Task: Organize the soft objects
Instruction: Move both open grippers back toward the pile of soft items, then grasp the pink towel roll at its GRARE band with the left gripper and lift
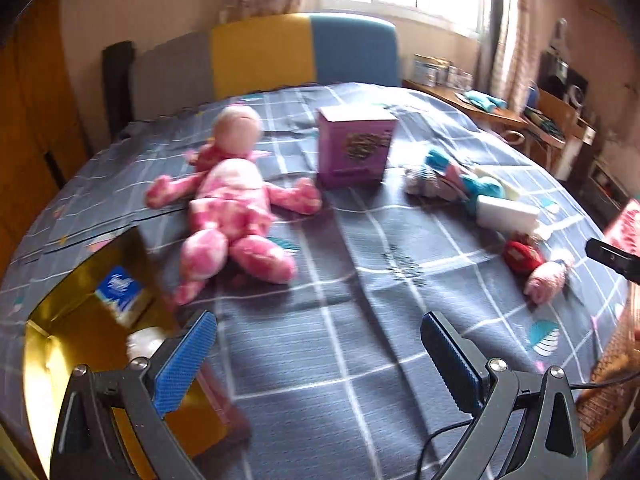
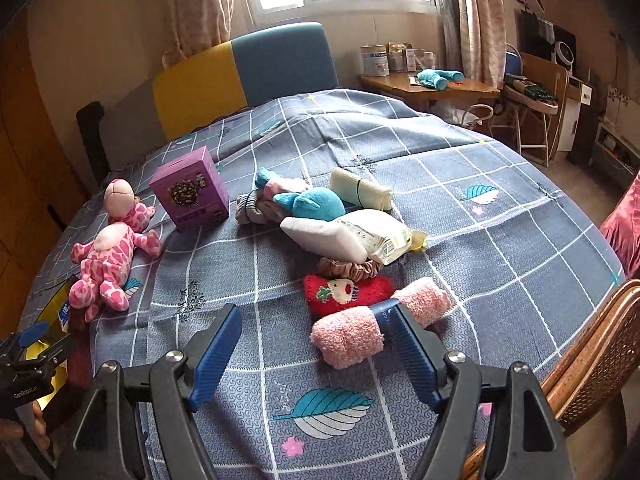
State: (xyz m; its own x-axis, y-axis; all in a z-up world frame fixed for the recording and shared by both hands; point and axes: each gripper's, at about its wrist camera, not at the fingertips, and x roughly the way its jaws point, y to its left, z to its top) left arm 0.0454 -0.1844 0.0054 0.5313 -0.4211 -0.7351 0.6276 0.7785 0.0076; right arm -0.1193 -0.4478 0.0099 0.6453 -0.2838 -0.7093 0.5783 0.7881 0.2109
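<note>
A pink plush doll [image 1: 232, 204] lies on the bed, also in the right wrist view [image 2: 108, 260]. A gold box [image 1: 80, 344] sits at the bed's left edge with a blue tissue pack [image 1: 120, 292] inside. My left gripper [image 1: 320, 356] is open and empty beside the box. My right gripper [image 2: 316, 340] is open and empty; its right finger is next to a rolled pink sock [image 2: 352, 336]. A red knit pouch [image 2: 344, 292], a scrunchie [image 2: 352, 268], a white pillow [image 2: 324, 236], a blue plush [image 2: 316, 204] and grey socks [image 2: 252, 210] lie beyond it.
A purple carton [image 2: 192, 192] stands on the bed [image 2: 480, 216] near the doll. A cream roll [image 2: 360, 190] lies behind the blue plush. A wicker chair [image 2: 592, 344] is at the right. A desk [image 2: 432, 88] stands by the headboard [image 2: 240, 68].
</note>
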